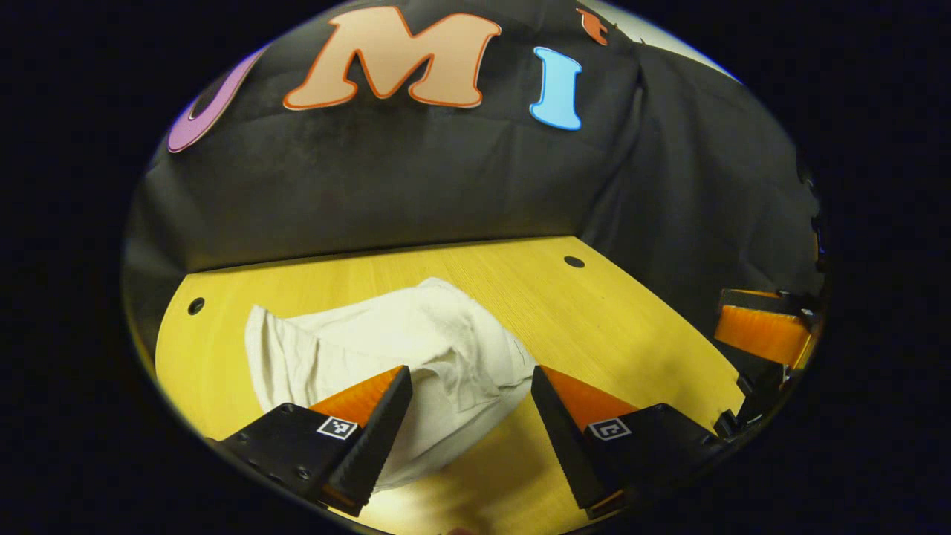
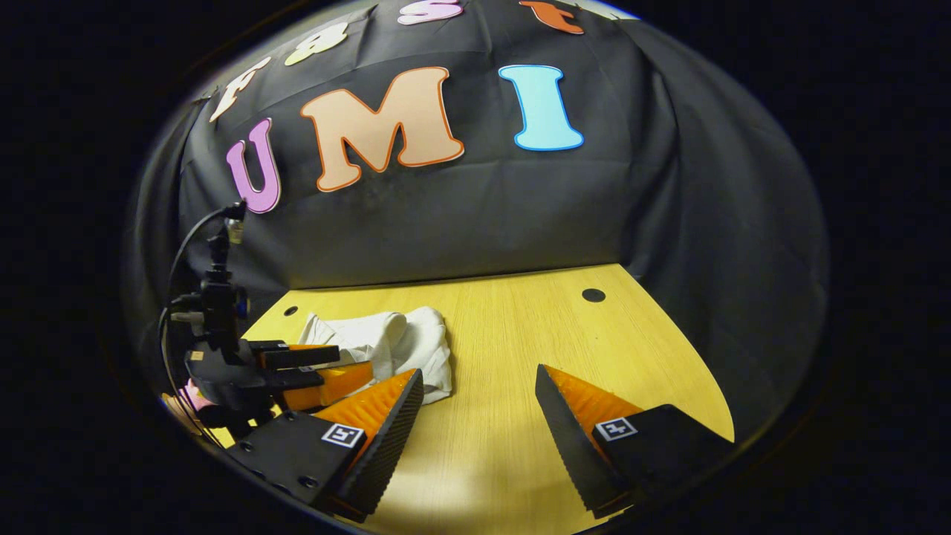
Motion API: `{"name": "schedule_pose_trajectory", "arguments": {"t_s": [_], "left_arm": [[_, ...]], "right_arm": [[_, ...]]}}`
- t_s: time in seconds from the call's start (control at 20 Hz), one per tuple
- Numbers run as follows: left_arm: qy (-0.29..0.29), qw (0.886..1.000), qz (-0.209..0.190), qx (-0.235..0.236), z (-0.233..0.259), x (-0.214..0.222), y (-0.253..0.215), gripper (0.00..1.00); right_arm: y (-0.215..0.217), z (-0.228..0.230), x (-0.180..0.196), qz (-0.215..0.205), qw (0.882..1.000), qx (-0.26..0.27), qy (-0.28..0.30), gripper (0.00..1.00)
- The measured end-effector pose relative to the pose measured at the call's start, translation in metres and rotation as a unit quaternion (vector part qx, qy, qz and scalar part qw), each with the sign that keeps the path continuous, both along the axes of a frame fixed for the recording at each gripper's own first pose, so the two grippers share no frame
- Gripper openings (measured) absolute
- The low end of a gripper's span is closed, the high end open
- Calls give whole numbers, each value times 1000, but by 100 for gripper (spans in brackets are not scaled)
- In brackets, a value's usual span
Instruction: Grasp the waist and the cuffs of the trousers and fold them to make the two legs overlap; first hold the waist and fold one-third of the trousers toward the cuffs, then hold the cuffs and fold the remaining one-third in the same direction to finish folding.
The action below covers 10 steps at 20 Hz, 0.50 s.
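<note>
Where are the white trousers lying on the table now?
In the left gripper view the white trousers lie bunched on the wooden table, just ahead of the open left gripper; in the right gripper view they lie left of centre.

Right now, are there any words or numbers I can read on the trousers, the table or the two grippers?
White trousers: none.
Wooden table: none.
Left gripper: no words; each finger has a small square black-and-white marker, a pattern, not letters.
Right gripper: the same kind of square marker, no readable words.
</note>
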<state>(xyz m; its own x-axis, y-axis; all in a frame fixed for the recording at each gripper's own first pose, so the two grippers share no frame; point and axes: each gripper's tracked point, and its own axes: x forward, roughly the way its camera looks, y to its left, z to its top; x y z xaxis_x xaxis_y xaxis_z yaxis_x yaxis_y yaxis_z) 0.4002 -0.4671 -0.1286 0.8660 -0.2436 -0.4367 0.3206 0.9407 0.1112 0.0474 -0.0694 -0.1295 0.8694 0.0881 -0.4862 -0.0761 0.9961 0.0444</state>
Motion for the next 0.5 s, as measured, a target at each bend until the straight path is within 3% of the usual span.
{"name": "schedule_pose_trajectory", "arguments": {"t_s": [0.2,0.5], "left_arm": [[-29,999,31,-4,34,-25,38,96],[-71,992,108,11,76,-70,109,96]], "right_arm": [[20,9,-5,12,1000,9,-14,97],[50,16,-18,14,999,11,-30,97]]}}
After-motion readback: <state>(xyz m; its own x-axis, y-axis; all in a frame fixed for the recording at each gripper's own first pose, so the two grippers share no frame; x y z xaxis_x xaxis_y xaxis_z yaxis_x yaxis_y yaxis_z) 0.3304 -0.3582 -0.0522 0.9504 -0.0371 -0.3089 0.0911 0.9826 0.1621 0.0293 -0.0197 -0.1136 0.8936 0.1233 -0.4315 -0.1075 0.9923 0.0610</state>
